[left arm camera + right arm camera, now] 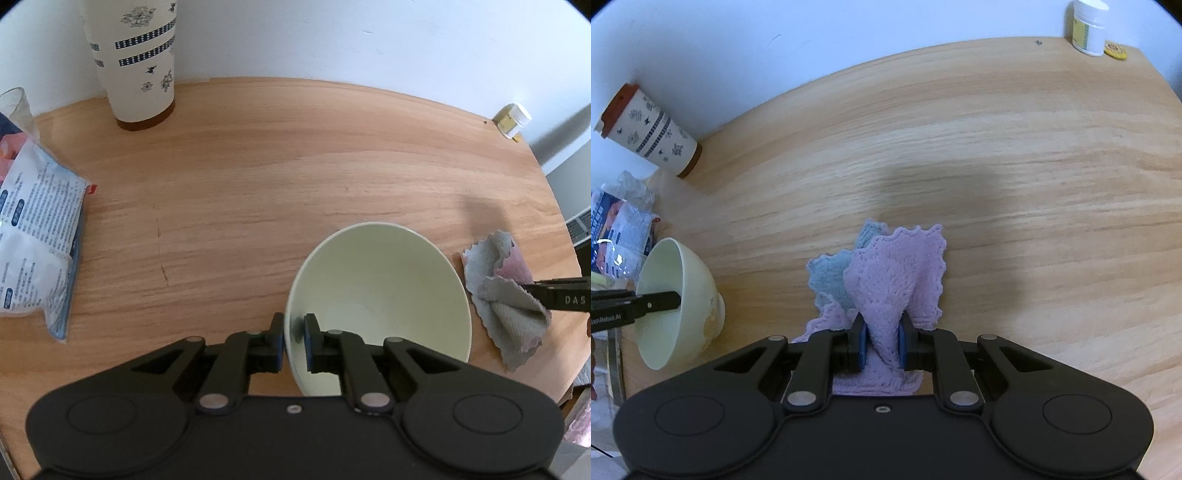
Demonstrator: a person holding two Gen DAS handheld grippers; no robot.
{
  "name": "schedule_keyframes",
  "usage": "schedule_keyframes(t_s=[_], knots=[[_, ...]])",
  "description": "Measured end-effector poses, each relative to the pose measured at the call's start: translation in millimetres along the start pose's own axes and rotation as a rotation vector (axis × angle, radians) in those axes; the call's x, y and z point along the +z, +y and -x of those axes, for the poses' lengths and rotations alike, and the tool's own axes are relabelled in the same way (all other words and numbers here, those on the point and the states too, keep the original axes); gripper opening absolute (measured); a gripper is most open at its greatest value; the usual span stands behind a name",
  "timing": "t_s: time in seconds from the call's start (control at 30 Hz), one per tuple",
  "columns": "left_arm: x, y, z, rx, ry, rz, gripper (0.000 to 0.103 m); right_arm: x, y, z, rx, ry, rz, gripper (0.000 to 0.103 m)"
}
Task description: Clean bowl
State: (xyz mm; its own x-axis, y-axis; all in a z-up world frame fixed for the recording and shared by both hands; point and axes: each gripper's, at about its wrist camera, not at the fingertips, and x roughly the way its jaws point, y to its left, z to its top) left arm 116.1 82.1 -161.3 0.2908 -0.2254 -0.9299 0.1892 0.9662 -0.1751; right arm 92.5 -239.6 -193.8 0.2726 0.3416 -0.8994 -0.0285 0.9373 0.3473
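The pale bowl (380,302) sits tilted on the wooden table (258,166), toward its near edge, with its mouth facing the left gripper (294,328). That gripper straddles the bowl's rim, one finger outside the wall and one inside; a thin gap shows beside the wall, so the jaws look loose rather than clamped. Just beside the bowl, the right gripper (881,338) has its jaws clenched on a fold of the pink and grey cloth (886,280), which bunches up from the table. A patterned cup (136,66) stands at the far left edge, and a small white jar (1087,27) at the far right corner.
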Motion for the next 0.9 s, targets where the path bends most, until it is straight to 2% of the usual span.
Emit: schedule_keyframes(t_s=[0.07, 0.17, 0.23, 0.3, 0.33, 0.4, 0.43, 0.53, 0.67, 0.77, 0.87, 0.9], knots=[[-1.1, -3.2, -0.7, 0.016, 0.002, -0.007, 0.038, -0.7, 1.1, -0.2, 0.0, -0.002, 0.006, 0.018], [-2.8, -6.6, 0.2, 0.031, -0.009, 0.003, 0.043, -2.2, 3.3, -0.6, -0.008, -0.008, 0.021, 0.019], [-3.3, -7.2, 1.0, 0.038, -0.006, 0.012, 0.053, -2.9, 6.2, -0.3, -0.024, -0.016, 0.037, 0.023], [-4.8, -9.5, 4.1, 0.064, -0.02, 0.019, 0.058, -3.5, 9.4, 0.0, -0.038, -0.022, 0.055, 0.031], [-5.4, -10.1, 5.5, 0.077, -0.024, 0.023, 0.066, -3.5, 9.5, 0.0, -0.041, -0.023, 0.058, 0.034], [-6.7, -11.3, 8.3, 0.098, -0.032, 0.031, 0.075, -3.4, 10.3, 1.1, -0.04, -0.024, 0.068, 0.049], [-7.3, -12.0, 9.8, 0.107, -0.036, 0.035, 0.08, -3.5, 10.2, 2.2, -0.04, -0.027, 0.072, 0.053], [-11.0, -14.8, 16.0, 0.135, -0.059, 0.059, 0.085, -3.5, 9.2, 5.7, -0.053, -0.042, 0.079, 0.06], [-17.7, -20.5, 23.7, 0.177, -0.072, 0.097, 0.1, -3.5, 4.9, 12.3, -0.051, -0.055, 0.091, 0.062], [-24.8, -28.6, 32.7, 0.197, -0.082, 0.099, 0.102, -5.0, 4.0, 19.3, -0.042, -0.07, 0.105, 0.072], [-33.0, -36.8, 44.5, 0.222, -0.089, 0.105, 0.102, -8.0, 5.6, 30.7, -0.033, -0.083, 0.112, 0.073], [-36.8, -40.4, 50.3, 0.228, -0.099, 0.105, 0.102, -10.4, 7.0, 37.8, -0.034, -0.09, 0.112, 0.078]])
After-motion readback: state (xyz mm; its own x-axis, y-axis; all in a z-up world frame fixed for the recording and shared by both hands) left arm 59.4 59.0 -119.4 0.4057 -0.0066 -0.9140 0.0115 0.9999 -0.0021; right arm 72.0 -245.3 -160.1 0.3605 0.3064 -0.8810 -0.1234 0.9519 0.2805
